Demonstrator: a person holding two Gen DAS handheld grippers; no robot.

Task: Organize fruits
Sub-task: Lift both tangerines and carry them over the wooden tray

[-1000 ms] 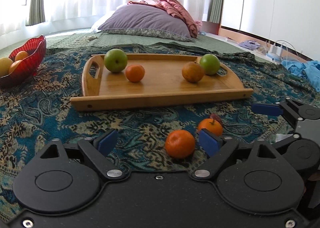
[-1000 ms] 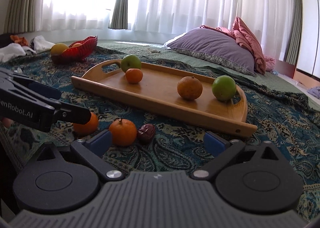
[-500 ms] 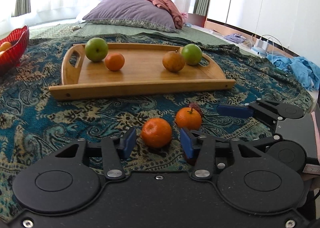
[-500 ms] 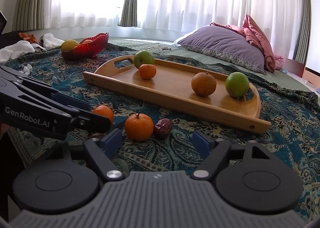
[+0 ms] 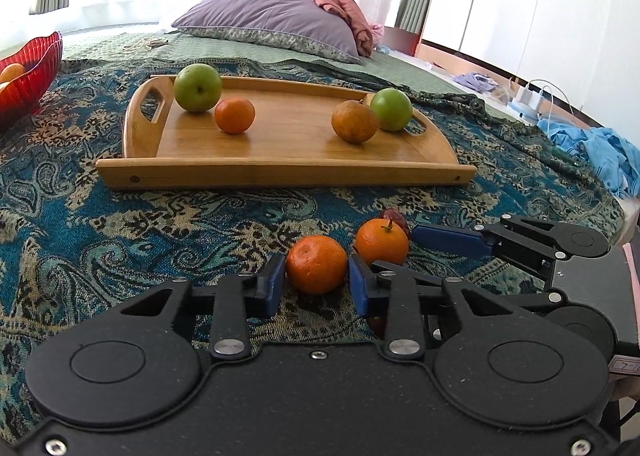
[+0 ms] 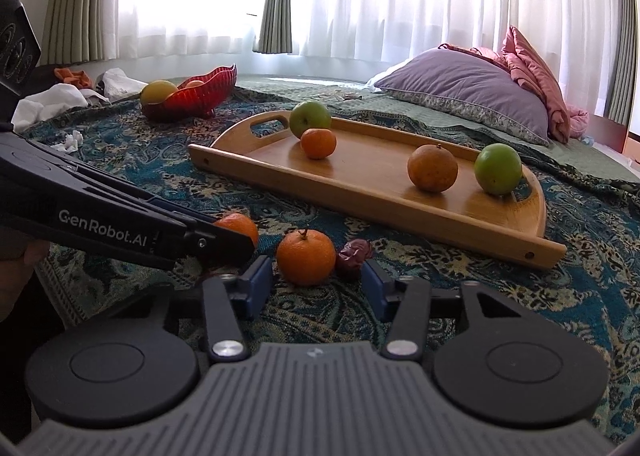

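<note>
A blue-green paisley bedspread [image 5: 120,223] covers the bed, with a purple pillow [image 5: 268,27] at its far end. On it lies a wooden handled tray [image 5: 280,175] carrying two green apples [image 5: 197,87] and [image 5: 391,109], a small tangerine [image 5: 234,115] and a duller brownish orange [image 5: 354,121]. A red glass bowl [image 6: 192,95] with yellow fruit sits well apart at the far left of the tray.

In front of the tray, on the spread, the left gripper [image 5: 316,278] has its blue pads pressed against both sides of a tangerine [image 5: 316,264], clamped on it. Just beside it lies a stemmed tangerine [image 6: 306,257], with a dark red dried fruit [image 6: 354,254], possibly a date, touching it. The right gripper [image 6: 316,288] stands spread apart just short of these two, gripping nothing.
</note>
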